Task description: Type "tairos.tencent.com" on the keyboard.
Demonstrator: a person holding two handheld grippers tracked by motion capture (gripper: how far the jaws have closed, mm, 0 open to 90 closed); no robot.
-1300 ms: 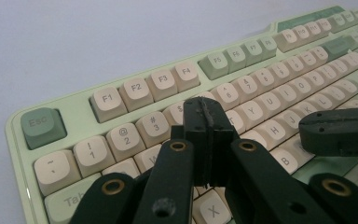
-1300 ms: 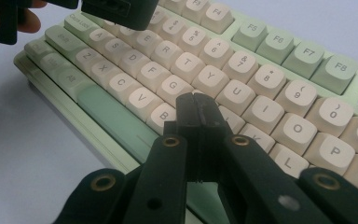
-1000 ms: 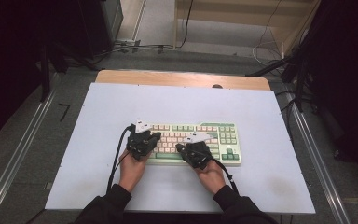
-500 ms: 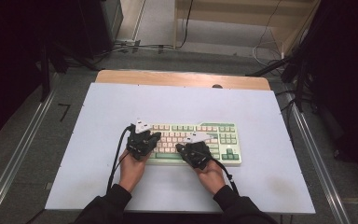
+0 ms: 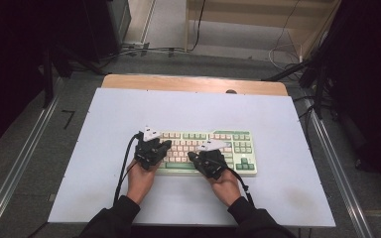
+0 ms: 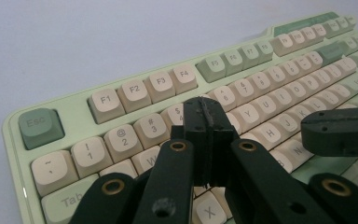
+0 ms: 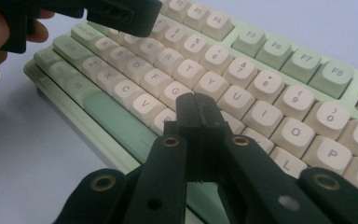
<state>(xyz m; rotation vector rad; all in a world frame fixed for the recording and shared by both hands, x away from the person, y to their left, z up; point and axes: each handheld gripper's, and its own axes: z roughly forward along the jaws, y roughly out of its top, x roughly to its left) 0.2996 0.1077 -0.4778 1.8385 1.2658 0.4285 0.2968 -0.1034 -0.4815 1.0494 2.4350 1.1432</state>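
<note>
Hovering closed over the keyboard (image 5: 206, 148), which runs crosswise; left gripper (image 6: 204, 122) above its left keys; right gripper (image 7: 196, 116), jaws pressed together, mid-board.

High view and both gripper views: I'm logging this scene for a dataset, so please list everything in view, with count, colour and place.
Keyboard: one, pale green case with cream and green keys, lying at the middle of the table toward the person's side.
Table: one, white top with a wooden strip along its far edge.
Cables on the floor: several, dark and light, beyond the far edge of the table.
Metal rails: two, grey, one along each side of the table.
Left gripper: one, black, jaws shut, over the keyboard's left half.
Right gripper: one, black, jaws shut, over the keyboard's middle.
Hands: two, dark sleeves, one holding each gripper.
</note>
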